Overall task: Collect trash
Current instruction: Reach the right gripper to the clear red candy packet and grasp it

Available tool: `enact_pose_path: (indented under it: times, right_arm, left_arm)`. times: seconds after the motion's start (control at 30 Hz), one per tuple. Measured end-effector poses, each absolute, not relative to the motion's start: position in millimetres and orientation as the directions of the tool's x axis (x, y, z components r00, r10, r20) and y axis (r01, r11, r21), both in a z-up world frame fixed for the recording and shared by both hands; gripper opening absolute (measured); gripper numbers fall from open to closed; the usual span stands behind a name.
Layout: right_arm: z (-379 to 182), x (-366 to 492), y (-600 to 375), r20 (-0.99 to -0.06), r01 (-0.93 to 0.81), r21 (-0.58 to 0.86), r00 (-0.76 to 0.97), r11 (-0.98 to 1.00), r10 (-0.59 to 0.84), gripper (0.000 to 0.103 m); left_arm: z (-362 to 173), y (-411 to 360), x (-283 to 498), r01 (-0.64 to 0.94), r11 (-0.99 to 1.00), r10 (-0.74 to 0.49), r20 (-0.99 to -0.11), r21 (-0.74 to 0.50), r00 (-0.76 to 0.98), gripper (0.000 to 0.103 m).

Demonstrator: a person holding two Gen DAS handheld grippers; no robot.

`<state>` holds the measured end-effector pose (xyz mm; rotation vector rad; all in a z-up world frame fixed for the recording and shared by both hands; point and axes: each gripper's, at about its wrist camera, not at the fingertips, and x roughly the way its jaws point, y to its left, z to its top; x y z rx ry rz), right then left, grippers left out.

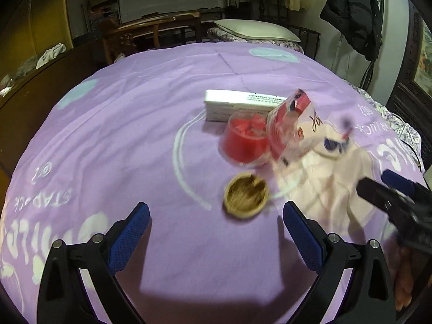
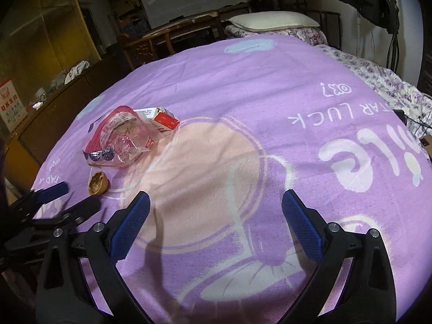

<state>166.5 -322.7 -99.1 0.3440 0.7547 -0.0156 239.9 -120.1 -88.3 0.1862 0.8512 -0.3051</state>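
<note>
Nothing looks collected yet: the small brown walnut half-shell (image 1: 246, 198), crumpled clear-and-red plastic bag (image 1: 290, 127) and flat white cardboard box (image 1: 237, 105) lie clustered on the purple printed bedspread (image 1: 135, 135). The left gripper (image 1: 216, 232) and right gripper (image 2: 216, 218) both hang spread wide and empty above it, so every piece is left to pick up.

- A purple blanket (image 2: 243, 86) with white lettering and pale blue patches covers the bed.
- A white pillow (image 1: 256, 31) lies at the bed's far edge, on a floral quilt (image 2: 378, 81) that shows along the bed's right edge.
- A dark jacket (image 1: 353, 8) hangs by the wall past the far right corner.
- A wooden chair (image 1: 151, 35) stands beyond the far edge.
- White cloths (image 2: 77, 70) lie on a dark wooden cabinet (image 1: 40, 91) off the left edge.
- A red-and-white sign (image 2: 12, 105) stands at far left.
</note>
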Motion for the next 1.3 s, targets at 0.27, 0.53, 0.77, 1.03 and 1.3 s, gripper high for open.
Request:
enact_pose_path:
  times: [0.27, 0.53, 0.77, 1.03, 1.3]
  right_arm:
    - [-99, 166, -326, -0.666, 0.143, 0.322, 0.736, 0.936, 0.117, 0.095]
    - [-95, 164, -319, -0.66, 0.129, 0.287, 0.745, 0.949, 0.098, 0.095]
    - [-80, 166, -286, -0.606, 0.007, 0.297, 0.774, 0.955, 0.183, 0.095]
    - [-59, 201, -231, -0.611, -0.103, 0.279, 0.748, 0.955, 0.259, 0.096]
    - [-64, 169, -327, -0.637, 0.297, 0.191, 0.762, 0.936, -0.112, 0.096]
  left_arm:
    - [-89, -44, 263, 0.137, 0.984, -0.004, -0.749, 0.115, 0.662, 0.097]
    - [-92, 0, 265, 0.075, 0.997, -0.074, -0.75, -0.033, 0.658, 0.097]
    - [-97, -15, 265, 0.067, 0.996, -0.002, -0.75, 0.056, 0.661, 0.097]
    - [-102, 9, 264, 0.03, 0.997, -0.079, -0.775, -0.078, 0.627, 0.098]
    - [-102, 11, 263, 0.031, 0.996, -0.082, -0.774, -0.081, 0.628, 0.098]
